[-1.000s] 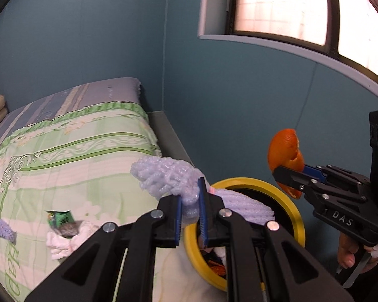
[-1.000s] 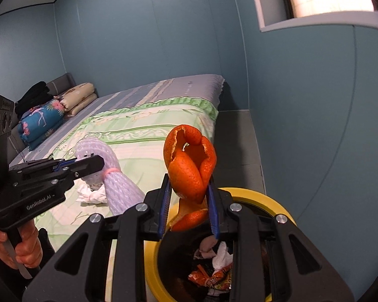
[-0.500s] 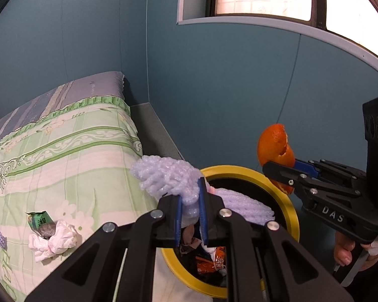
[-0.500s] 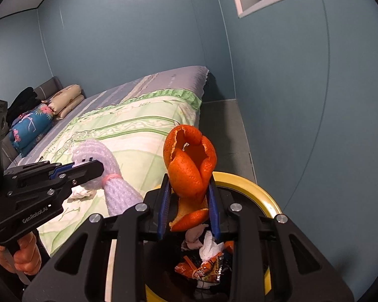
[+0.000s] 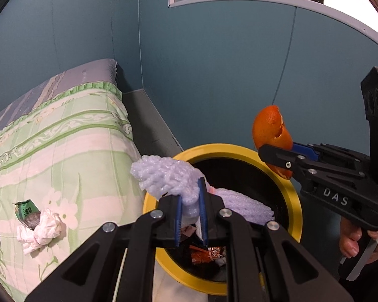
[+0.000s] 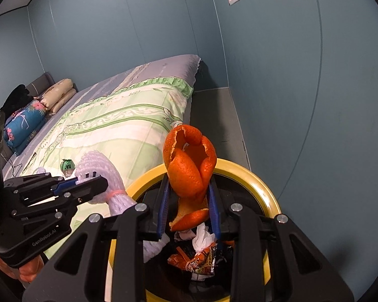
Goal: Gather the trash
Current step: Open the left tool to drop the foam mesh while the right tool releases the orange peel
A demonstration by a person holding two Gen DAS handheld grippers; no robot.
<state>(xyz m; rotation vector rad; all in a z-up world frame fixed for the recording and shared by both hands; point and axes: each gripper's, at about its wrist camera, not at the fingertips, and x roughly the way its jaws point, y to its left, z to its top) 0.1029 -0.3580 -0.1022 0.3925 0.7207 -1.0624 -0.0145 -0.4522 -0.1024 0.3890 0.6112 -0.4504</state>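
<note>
The yellow-rimmed bin [image 5: 296, 201] is sitting beside the bed [image 5: 63, 151], both loads hanging over its mouth. The left gripper [image 5: 191, 210] is pinching the foam fruit net [image 5: 168, 176]; the right gripper [image 6: 189, 209] is clamping the orange peel [image 6: 189, 166]. Best to release both well inside the rim (the net's tail is trailing across it). Tissue [image 5: 41, 231] and a green wrapper [image 5: 25, 212] are waiting on the quilt.

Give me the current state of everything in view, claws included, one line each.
Left claw: shut on the foam fruit net, over the bin.
Right claw: shut on the orange peel, above the bin.
Yellow-rimmed bin: open, wrappers and tissue inside.
Crumpled tissue: lying on the bed, uncollected.
Green wrapper: on the bed, touching the tissue.
</note>
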